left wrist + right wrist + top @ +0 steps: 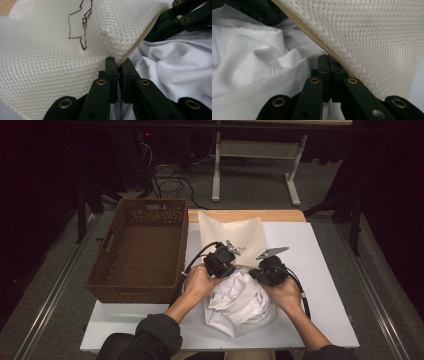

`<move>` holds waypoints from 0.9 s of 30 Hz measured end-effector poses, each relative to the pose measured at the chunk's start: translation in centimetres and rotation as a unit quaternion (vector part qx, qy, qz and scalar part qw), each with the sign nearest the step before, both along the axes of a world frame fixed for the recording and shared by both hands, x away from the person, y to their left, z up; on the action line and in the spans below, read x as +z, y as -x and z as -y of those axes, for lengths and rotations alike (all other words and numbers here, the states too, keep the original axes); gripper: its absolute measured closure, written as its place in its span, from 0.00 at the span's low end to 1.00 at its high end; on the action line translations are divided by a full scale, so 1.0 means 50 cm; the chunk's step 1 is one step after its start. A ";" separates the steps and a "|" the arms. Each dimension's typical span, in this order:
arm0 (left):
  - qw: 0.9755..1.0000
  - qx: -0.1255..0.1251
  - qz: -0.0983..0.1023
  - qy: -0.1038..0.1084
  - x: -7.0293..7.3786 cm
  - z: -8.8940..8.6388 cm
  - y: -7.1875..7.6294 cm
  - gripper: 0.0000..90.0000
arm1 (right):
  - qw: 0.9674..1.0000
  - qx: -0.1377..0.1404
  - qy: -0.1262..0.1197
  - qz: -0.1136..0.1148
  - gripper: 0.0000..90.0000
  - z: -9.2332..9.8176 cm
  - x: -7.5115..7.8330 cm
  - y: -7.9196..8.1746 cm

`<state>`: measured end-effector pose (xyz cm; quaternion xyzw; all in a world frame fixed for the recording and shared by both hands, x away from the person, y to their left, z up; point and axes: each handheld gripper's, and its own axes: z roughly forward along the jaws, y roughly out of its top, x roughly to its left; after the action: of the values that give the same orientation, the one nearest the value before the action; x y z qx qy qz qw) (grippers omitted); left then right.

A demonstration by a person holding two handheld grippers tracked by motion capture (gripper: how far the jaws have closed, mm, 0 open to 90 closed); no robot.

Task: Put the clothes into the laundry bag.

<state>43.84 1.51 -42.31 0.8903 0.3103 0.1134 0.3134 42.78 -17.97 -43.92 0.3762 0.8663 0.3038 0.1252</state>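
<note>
Jaws of the left gripper (pixel 117 62) are pinching the zipper edge of the mesh laundry bag (pixel 50 62), and those of the right gripper (pixel 329 60) are pressing tight on the same edge at the other side. Between them a crumpled white garment (pixel 240 302) is lying on the tabletop (pixel 325 270), mostly outside the bag's mouth. I judge both grips should be pulling apart and lifting, keeping the mouth wide while drawing it over the cloth. Nearby, a wicker basket (pixel 107 285) is standing empty.
</note>
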 end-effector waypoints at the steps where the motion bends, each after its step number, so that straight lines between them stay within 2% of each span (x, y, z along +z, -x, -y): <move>1: 1.000 0.001 0.000 -0.001 -0.001 0.000 -0.001 0.95 | 1.000 -0.001 -0.003 -0.001 0.92 0.006 0.007 0.007; 7: 1.000 0.009 -0.003 0.000 -0.001 0.001 -0.003 0.95 | 0.999 0.009 -0.034 0.026 0.77 0.058 0.066 0.068; 9: 1.000 0.012 -0.003 0.000 -0.002 0.003 -0.004 0.95 | 0.999 0.012 -0.040 0.022 0.73 0.074 0.077 0.089; 12: 1.000 0.014 -0.005 -0.003 -0.002 0.004 -0.005 0.95 | 0.999 0.029 -0.038 0.019 0.68 0.076 0.078 0.116; 15: 1.000 0.015 -0.006 -0.006 -0.001 0.005 -0.005 0.95 | 0.997 0.050 -0.054 0.010 0.62 0.067 0.075 0.135; 18: 1.000 0.016 -0.003 -0.007 0.000 0.007 -0.004 0.95 | 0.998 0.059 -0.038 0.000 0.57 0.039 0.055 0.131; 20: 1.000 0.017 -0.001 -0.007 0.001 0.005 -0.003 0.94 | 0.998 0.053 -0.030 -0.008 0.54 0.021 0.037 0.113; 22: 1.000 0.017 -0.001 -0.005 0.003 0.002 -0.004 0.94 | 0.999 0.043 -0.023 -0.016 0.59 0.011 0.028 0.098; 24: 1.000 0.017 0.002 -0.004 0.004 0.001 -0.004 0.94 | 0.998 0.041 -0.018 -0.032 0.70 0.001 0.017 0.080; 27: 1.000 0.013 0.004 -0.005 0.005 0.001 0.000 0.95 | 0.998 0.049 0.008 -0.027 0.89 -0.011 0.008 0.068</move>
<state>43.86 1.45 -42.05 0.8871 0.3204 0.1225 0.3089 39.36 -17.44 -43.53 0.3402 0.8890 0.2929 0.0899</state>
